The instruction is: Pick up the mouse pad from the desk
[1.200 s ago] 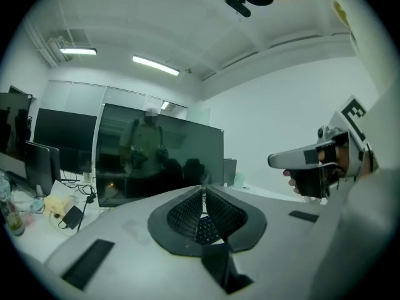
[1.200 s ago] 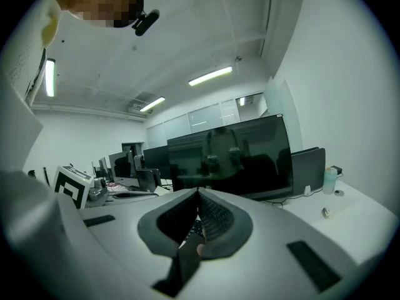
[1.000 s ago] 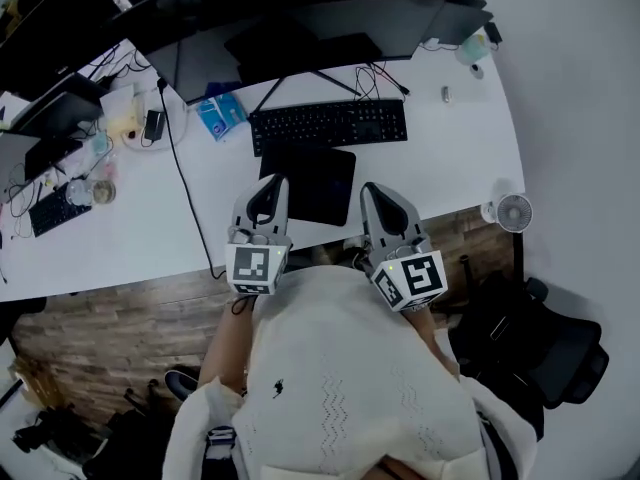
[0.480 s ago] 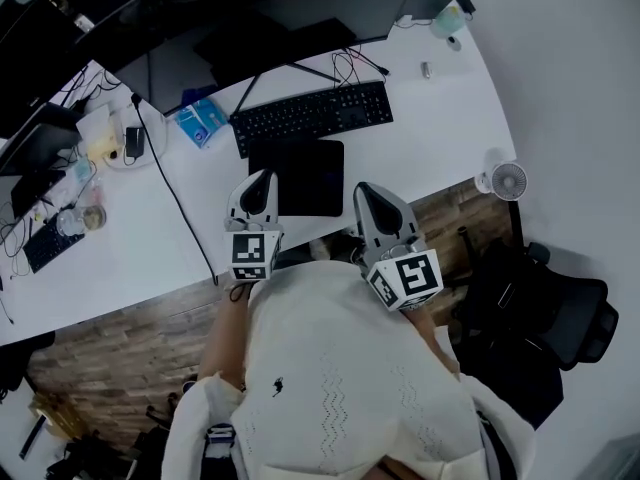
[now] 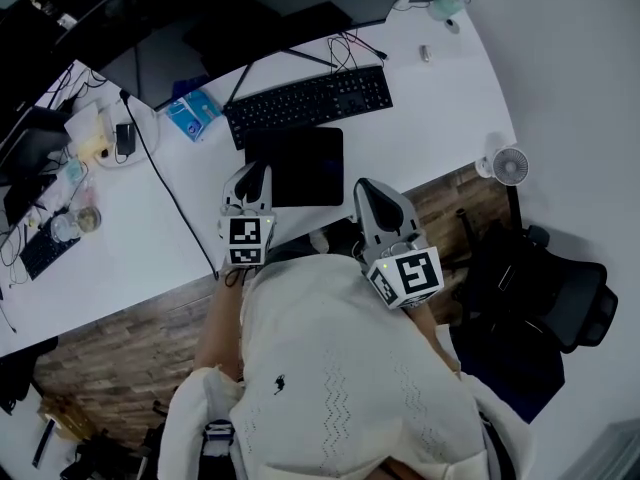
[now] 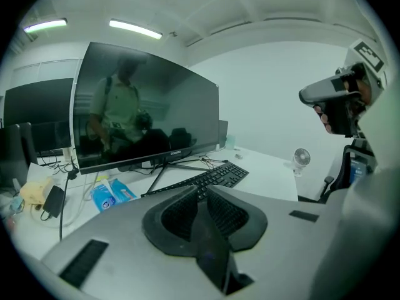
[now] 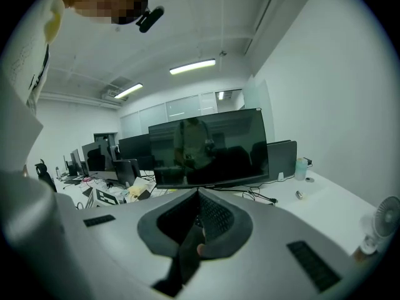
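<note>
Only the head view shows the black mouse pad (image 5: 295,166). It lies flat on the white desk (image 5: 440,118), just in front of the keyboard (image 5: 308,101); both gripper views lose it behind their own bodies. The left gripper (image 5: 252,174) sits just beside the pad's left edge, and the right gripper (image 5: 368,190) hangs near the desk's front edge, apart from the pad. Each gripper's own view shows its jaws pressed together with nothing between them. The left gripper view also shows a monitor (image 6: 147,105) with a logo on its lower bezel (too small to read), a blue packet (image 6: 106,192) with illegible print, and a small fan (image 6: 302,158).
</note>
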